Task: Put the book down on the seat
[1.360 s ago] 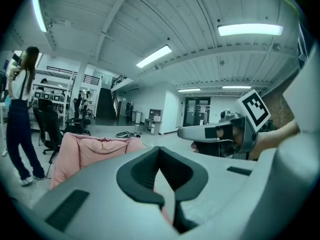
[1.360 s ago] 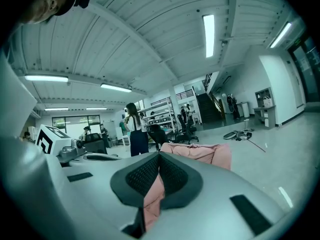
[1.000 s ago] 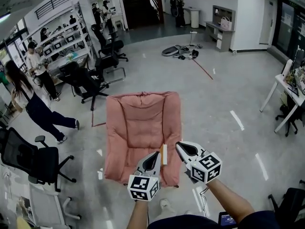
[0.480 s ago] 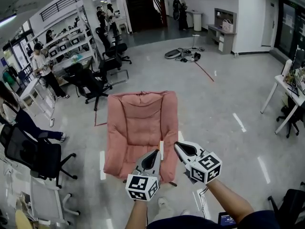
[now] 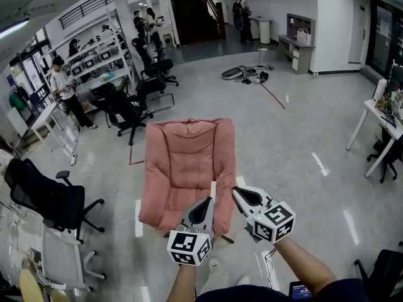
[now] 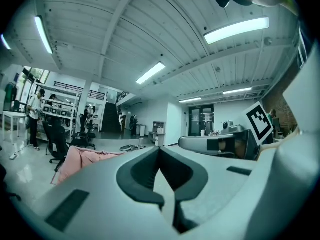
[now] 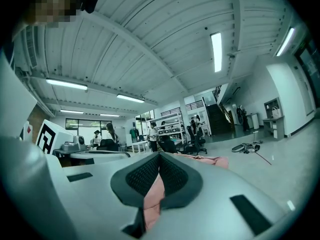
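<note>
Floor (image 5: 302,187): grey, glossy, marked with white tape dashes (image 5: 317,162).
Left foreground: black office chair (image 5: 44,200); white chair (image 5: 60,260) just beside it, nearer the camera.
Further back: cluster of black office chairs (image 5: 126,102) beside shelving racks (image 5: 94,49). A person in a white top (image 5: 65,90) stands at the racks.
Far end: dark staircase (image 5: 189,8), two people (image 5: 145,24) near it.
Cable pile (image 5: 242,74) on the floor, red line (image 5: 272,96) running from it.
White table (image 5: 378,121) at right edge.
</note>
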